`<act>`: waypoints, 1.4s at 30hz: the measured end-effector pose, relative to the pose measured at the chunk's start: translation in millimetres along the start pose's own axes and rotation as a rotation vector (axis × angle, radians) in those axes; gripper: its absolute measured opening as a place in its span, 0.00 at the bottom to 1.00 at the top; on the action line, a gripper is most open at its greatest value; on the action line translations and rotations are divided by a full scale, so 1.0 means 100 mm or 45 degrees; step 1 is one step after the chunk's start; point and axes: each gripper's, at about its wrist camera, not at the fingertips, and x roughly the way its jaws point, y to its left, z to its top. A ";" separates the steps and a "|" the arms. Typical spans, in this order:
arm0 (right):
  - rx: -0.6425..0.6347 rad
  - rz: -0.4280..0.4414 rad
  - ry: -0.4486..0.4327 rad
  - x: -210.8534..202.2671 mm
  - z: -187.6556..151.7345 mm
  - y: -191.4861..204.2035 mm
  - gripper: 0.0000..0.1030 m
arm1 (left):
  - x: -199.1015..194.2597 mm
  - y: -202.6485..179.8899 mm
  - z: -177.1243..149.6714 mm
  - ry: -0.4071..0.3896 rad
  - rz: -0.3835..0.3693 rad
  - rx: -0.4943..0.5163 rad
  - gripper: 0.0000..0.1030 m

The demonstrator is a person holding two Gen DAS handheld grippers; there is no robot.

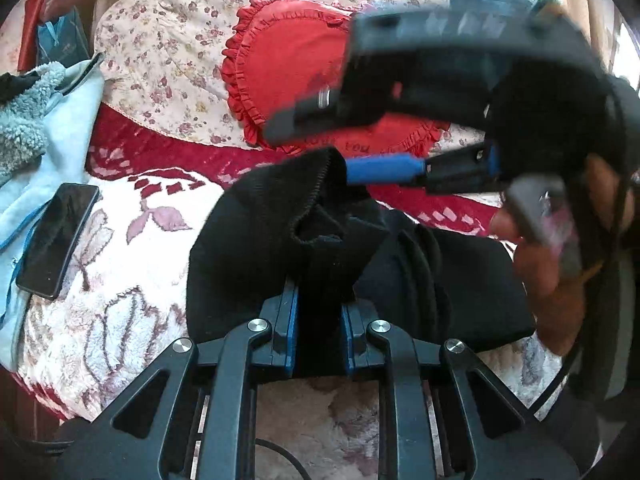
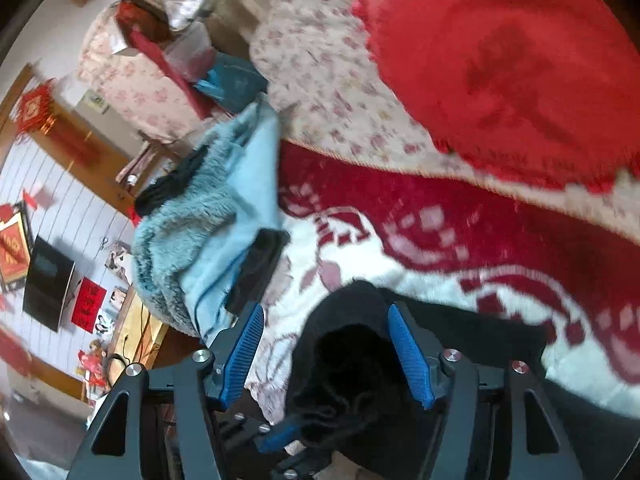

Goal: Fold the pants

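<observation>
Pants: black pants [image 1: 360, 280] lie bunched on the bed's blanket [image 1: 132, 280], partly folded, one end lifted.
Left tongs [image 1: 319, 320]: clenched on a pinch of the pants.
Right tongs [image 2: 326, 354]: spread wide, cloth between the pads but not gripped.
Done: apparently a first fold.
Left: flattening, a further fold, squaring edges.

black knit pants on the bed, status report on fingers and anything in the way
Left gripper shut on black knit pants. Right gripper open, cloth loose between fingers. Black phone lies clear.
</observation>
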 end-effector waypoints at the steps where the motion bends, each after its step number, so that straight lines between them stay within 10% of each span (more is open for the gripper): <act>1: 0.006 -0.050 -0.003 0.01 -0.02 -0.02 0.61 | -0.01 0.01 0.00 0.002 -0.004 -0.002 0.16; 7: 0.128 -0.020 -0.144 -0.25 -0.13 -0.29 0.62 | -0.07 -0.04 -0.04 -0.005 0.016 0.015 0.16; 14: 0.130 0.044 0.014 0.16 -0.23 -0.17 0.62 | -0.09 -0.19 -0.13 0.013 0.036 0.057 0.16; 17: 0.115 0.036 0.029 0.24 -0.31 -0.21 0.25 | -0.15 -0.20 -0.13 0.021 0.013 0.047 0.16; 20: 0.067 0.035 -0.036 -0.01 -0.33 -0.20 0.16 | -0.26 -0.31 -0.04 0.006 -0.064 0.058 0.16; 26: -0.078 -0.135 -0.203 -0.82 -0.38 -0.20 0.15 | -0.36 -0.88 0.16 -0.001 -0.310 0.112 0.16; 32: 0.045 -0.306 -0.221 -1.38 -0.76 -0.81 0.15 | -0.01 -1.41 0.00 0.216 -0.461 0.189 0.16; 37: 0.195 -0.398 -0.132 -1.28 -0.97 -1.39 0.15 | -0.03 -1.30 -0.03 0.286 -0.452 0.201 0.21; 42: 0.219 -0.442 -0.184 -1.48 -1.05 -1.44 0.29 | -0.24 -1.03 0.18 0.177 -0.355 0.193 0.47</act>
